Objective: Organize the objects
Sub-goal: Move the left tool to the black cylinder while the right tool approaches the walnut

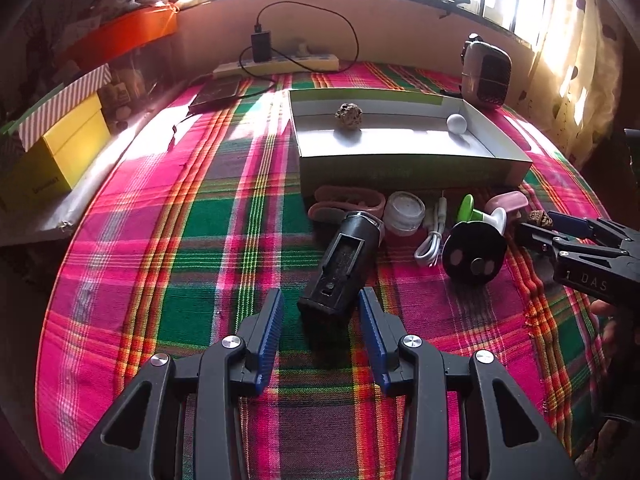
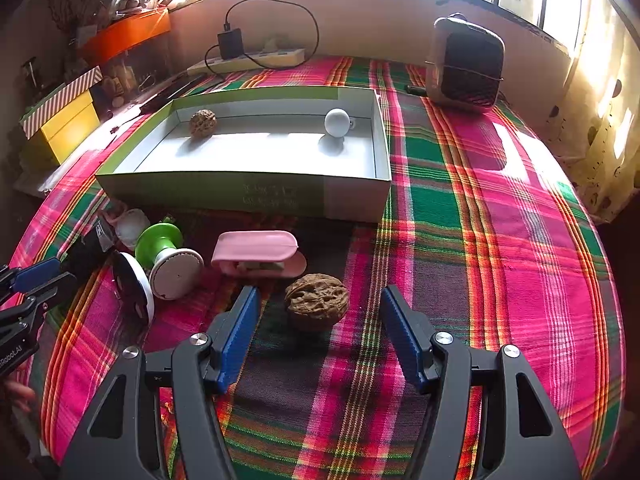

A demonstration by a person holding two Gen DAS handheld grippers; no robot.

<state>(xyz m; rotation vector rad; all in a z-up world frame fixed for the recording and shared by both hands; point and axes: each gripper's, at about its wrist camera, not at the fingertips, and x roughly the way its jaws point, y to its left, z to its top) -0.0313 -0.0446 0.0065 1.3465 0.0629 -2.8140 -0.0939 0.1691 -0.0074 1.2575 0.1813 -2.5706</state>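
Observation:
A shallow white box [image 1: 404,170] [image 2: 248,196] on the plaid cloth holds a walnut [image 1: 349,113] [image 2: 203,122] and a white ball [image 1: 457,123] [image 2: 336,122]. In front of it lie small objects: a black cylindrical device [image 1: 340,264], a pink clip [image 2: 256,254], a green-and-white spool [image 2: 168,256], a white jar [image 1: 405,213], a white cable [image 1: 430,240] and a black disc [image 1: 474,254]. My left gripper [image 1: 321,308] is open, its fingers flanking the black device's near end. My right gripper [image 2: 320,308] is open around a second walnut [image 2: 316,302] on the cloth.
A small heater [image 2: 466,68] stands at the back right. A power strip with a charger [image 2: 248,58] lies along the back wall. Yellow and striped boxes [image 1: 60,144] sit at the left. A dark flat pad [image 1: 218,94] lies left of the box.

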